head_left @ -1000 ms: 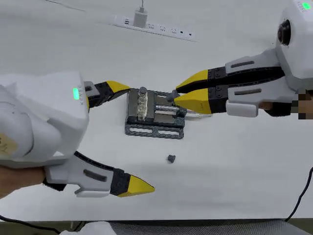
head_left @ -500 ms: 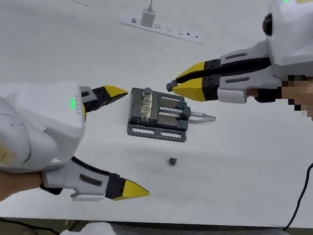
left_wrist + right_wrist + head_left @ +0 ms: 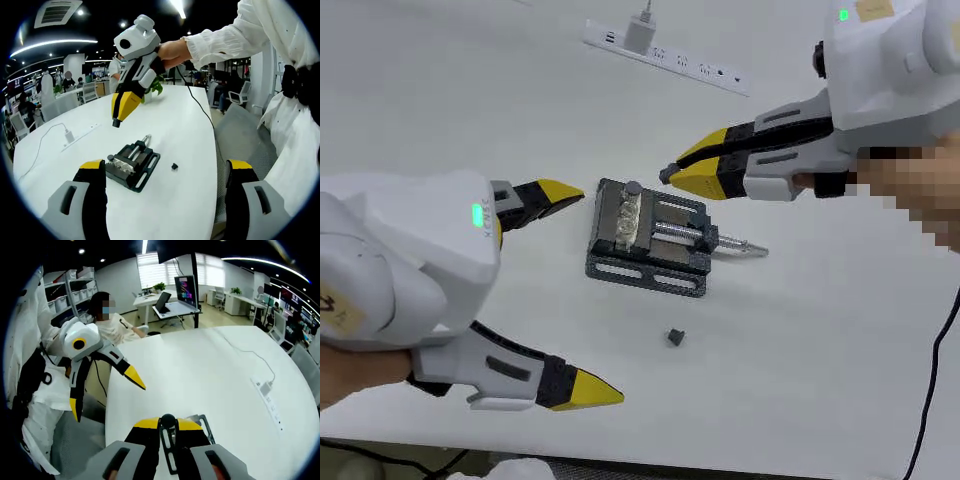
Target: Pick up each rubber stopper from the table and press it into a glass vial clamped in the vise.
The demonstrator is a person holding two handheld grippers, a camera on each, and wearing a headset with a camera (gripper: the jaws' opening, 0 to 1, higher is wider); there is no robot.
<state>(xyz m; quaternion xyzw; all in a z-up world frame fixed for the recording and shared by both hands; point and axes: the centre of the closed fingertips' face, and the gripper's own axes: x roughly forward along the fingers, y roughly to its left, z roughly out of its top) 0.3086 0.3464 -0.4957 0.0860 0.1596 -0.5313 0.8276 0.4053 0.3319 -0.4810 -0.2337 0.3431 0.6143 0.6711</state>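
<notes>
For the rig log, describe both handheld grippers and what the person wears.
The left tongs and right tongs match: bulky white moulded housings, grey slotted arms, black joints and pointed yellow tips. Each carries a green indicator light and a tan sticker. A dark cable hangs from the right one. The person wears a white long sleeve.

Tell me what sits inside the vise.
A clear glass vial lies clamped in the vise, a dark round piece, likely a stopper, at its far end. The vise covers the vial's underside.
</notes>
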